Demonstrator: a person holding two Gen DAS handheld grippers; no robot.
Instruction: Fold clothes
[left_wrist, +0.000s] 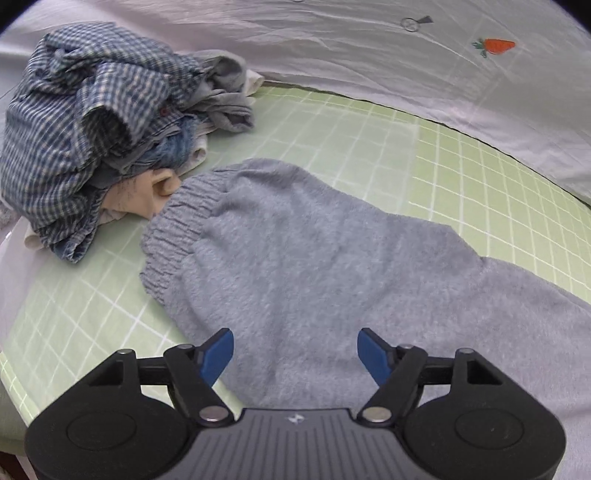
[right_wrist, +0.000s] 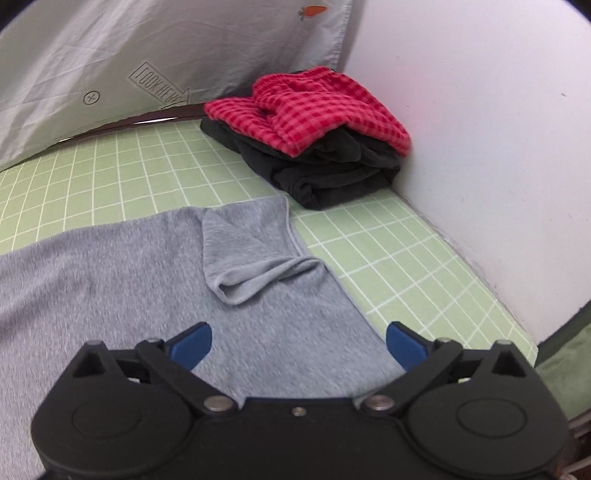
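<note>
Grey fleece trousers (left_wrist: 314, 258) lie flat on the green grid mat (left_wrist: 332, 122), their ribbed waistband (left_wrist: 173, 232) at the left. My left gripper (left_wrist: 295, 354) is open just above the cloth near its front edge and holds nothing. In the right wrist view the trousers' leg end (right_wrist: 147, 273) lies on the mat (right_wrist: 388, 254), with a cuff corner (right_wrist: 251, 266) folded back over it. My right gripper (right_wrist: 299, 345) is open above that end and empty.
A heap of unfolded clothes with a blue checked shirt (left_wrist: 74, 140) sits at the mat's far left. A stack with red checked shorts (right_wrist: 310, 107) on dark clothes (right_wrist: 332, 170) sits in the corner by the white wall (right_wrist: 480, 129). A white sheet (left_wrist: 369, 55) hangs behind.
</note>
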